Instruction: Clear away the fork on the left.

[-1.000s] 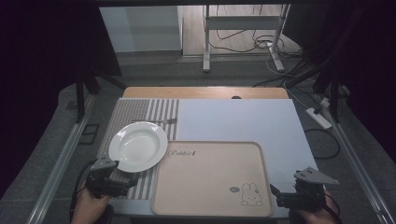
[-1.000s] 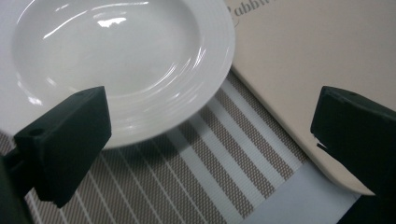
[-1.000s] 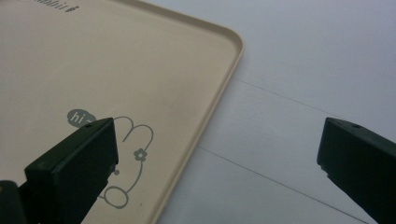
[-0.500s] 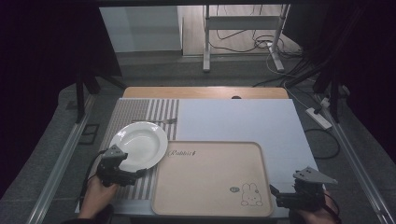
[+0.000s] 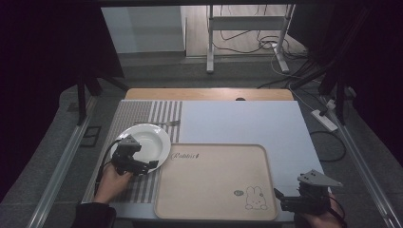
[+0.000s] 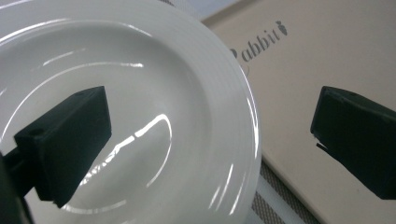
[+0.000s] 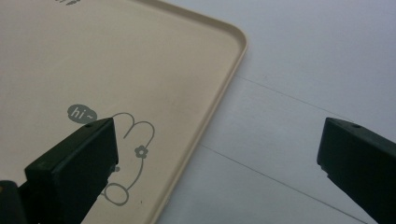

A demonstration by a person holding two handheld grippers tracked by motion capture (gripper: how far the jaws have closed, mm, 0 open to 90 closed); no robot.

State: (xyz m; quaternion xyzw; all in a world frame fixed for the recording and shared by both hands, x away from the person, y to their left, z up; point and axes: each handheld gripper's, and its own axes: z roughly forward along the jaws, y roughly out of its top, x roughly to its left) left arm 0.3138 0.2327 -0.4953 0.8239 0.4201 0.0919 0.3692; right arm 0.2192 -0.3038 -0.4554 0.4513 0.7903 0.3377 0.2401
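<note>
bare pale table (image 5: 237,123) beyond tray (image 5: 214,180); left tongs (image 5: 151,164) wide astride plate (image 5: 147,137) rim, right tongs (image 5: 277,194) wide astride tray edge

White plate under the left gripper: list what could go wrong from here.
1. The left gripper is open with its fingers straddling the white plate's rim; the glossy rim could slip from a shallow pinch.
2. The plate sits right beside the beige tray; dragging rather than lifting it might catch the tray's raised edge.
3. A fork lies at the plate's far rim and may get knocked.
</note>
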